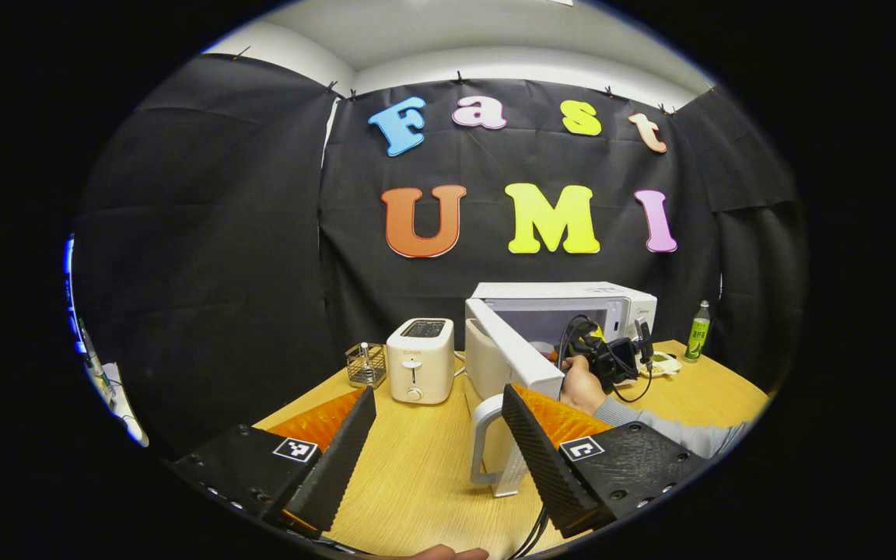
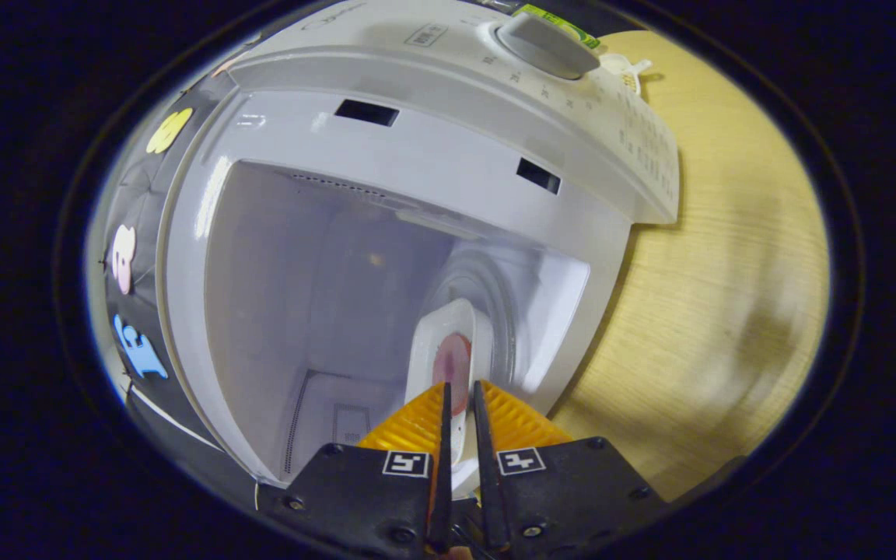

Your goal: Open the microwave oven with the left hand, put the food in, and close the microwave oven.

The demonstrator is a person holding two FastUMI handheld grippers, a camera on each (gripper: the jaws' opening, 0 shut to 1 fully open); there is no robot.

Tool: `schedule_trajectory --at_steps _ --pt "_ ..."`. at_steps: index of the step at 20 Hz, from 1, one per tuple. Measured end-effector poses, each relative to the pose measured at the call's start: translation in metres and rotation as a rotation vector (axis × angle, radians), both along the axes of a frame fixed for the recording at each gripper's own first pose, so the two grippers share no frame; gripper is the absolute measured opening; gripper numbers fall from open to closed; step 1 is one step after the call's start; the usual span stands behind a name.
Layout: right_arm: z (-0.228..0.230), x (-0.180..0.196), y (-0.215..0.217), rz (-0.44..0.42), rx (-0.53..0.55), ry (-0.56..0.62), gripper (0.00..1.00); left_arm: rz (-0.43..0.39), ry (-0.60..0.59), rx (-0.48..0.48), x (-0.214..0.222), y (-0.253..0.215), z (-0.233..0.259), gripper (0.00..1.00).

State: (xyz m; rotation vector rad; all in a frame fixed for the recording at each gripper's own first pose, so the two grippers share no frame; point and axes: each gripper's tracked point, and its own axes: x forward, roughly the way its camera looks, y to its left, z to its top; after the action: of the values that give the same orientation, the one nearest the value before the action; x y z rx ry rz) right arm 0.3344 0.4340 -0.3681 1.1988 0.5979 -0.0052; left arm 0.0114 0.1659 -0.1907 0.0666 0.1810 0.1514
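The white microwave [image 1: 565, 299] stands at the back of the wooden table [image 1: 425, 467]. Its door [image 1: 514, 350] is swung wide toward me, and the door handle [image 1: 483, 443] sits just beside my left gripper's right finger. My left gripper [image 1: 439, 393] is open and holds nothing. In the left gripper view a hand [image 1: 582, 386] holds the right gripper [image 1: 611, 358] at the oven's opening. In the right gripper view my right gripper [image 2: 460, 389] is shut on the rim of a white plate [image 2: 448, 342] with pinkish food [image 2: 452, 365]. The plate is inside the microwave [image 2: 432, 148] cavity.
A white toaster [image 1: 419, 360] and a small wire basket [image 1: 365, 364] stand left of the microwave. A green bottle [image 1: 698, 332] and a small dish [image 1: 662, 364] are on its right. The control dial [image 2: 545, 47] and bare table [image 2: 728, 272] lie beside the cavity.
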Motion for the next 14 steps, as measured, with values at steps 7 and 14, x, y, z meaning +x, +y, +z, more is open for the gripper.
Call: schedule_trajectory --at_steps 7,14 --pt "0.014 -0.019 0.014 0.171 -0.194 -0.116 1.0 0.016 0.006 -0.003 0.0 0.003 -0.001 0.97" --pt "-0.006 -0.034 -0.01 0.275 -0.455 -0.136 1.0 0.016 -0.01 -0.014 -0.008 -0.001 0.006 0.97"
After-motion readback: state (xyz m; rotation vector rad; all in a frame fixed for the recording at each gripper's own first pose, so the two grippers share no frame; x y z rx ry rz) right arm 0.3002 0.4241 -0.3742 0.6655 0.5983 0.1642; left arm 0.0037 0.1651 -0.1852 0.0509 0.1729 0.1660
